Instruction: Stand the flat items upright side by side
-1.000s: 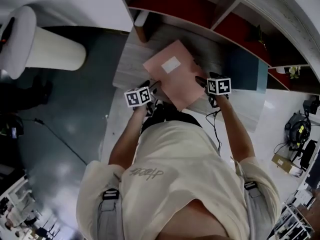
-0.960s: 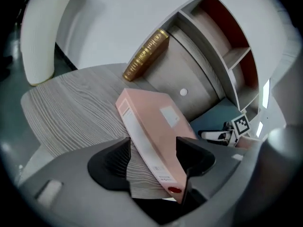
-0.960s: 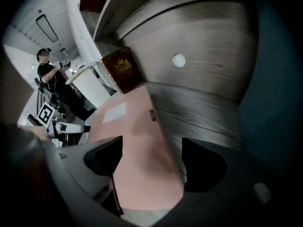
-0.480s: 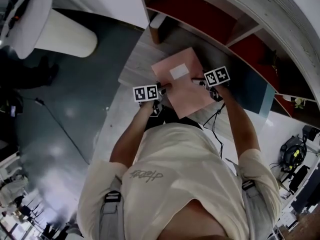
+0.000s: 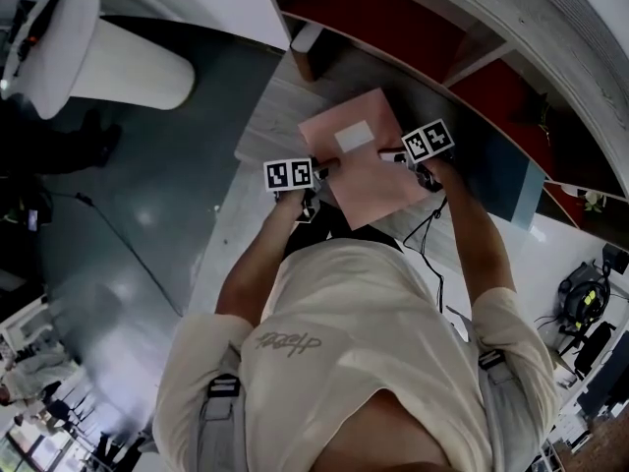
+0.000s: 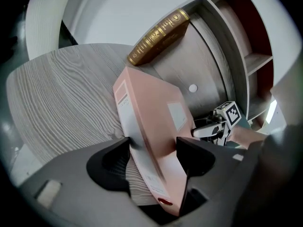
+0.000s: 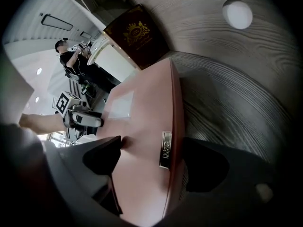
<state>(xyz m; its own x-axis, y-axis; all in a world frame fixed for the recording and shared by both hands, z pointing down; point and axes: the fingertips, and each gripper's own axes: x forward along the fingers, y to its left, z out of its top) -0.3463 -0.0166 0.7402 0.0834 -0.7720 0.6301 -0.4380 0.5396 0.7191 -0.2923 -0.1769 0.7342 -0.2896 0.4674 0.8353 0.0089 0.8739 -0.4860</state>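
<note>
You are holding the pink file box (image 5: 366, 170) tilted over the wood-grain counter (image 5: 263, 131). Your left tool (image 6: 152, 144) is clamping the box across its labelled narrow side, and your right tool (image 7: 151, 155) is clamping the opposite edge. A brown book (image 6: 158, 37) is leaning slantwise at the back of the counter, apart from the box.
</note>
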